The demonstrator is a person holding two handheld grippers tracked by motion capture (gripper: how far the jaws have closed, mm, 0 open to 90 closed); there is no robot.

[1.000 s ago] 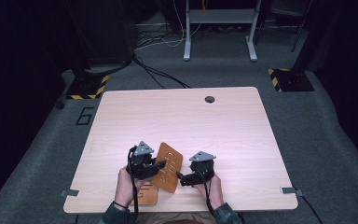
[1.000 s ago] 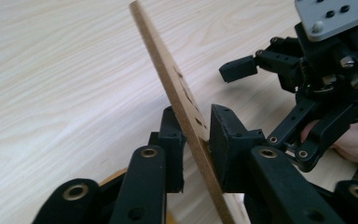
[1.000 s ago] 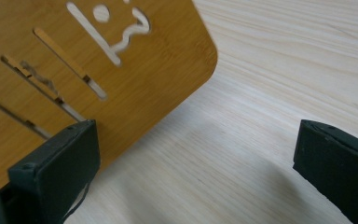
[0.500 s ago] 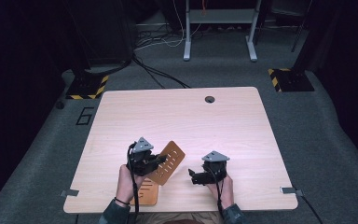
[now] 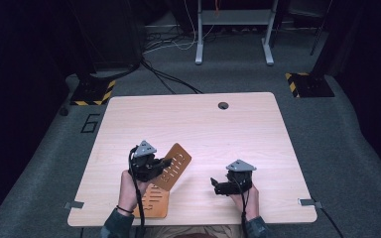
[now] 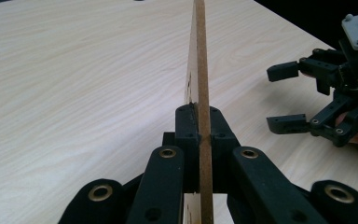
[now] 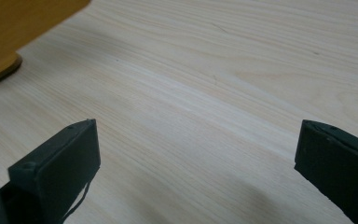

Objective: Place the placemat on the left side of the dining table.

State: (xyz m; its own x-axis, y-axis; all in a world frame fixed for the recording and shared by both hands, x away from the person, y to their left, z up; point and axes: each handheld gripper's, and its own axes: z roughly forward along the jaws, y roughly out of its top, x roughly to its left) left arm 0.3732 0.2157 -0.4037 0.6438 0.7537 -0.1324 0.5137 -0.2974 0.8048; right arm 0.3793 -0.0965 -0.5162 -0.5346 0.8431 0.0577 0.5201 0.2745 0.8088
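My left hand-held gripper [image 6: 198, 140] clamps a slotted wooden board [image 5: 174, 166].
My right hand-held gripper [image 5: 217, 185] hangs spread wide over the worktop [image 5: 203, 124].

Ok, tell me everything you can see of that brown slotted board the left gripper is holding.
The slotted board looks like thin brown hardboard or wood, flat, with rounded corners and rows of short slots. It is tilted up off the table, its far end raised toward the middle. The left gripper is shut on it, jaws pressing both faces; in the left gripper view it shows edge-on. A second similar board lies flat beneath its near end; contact between them is unclear.
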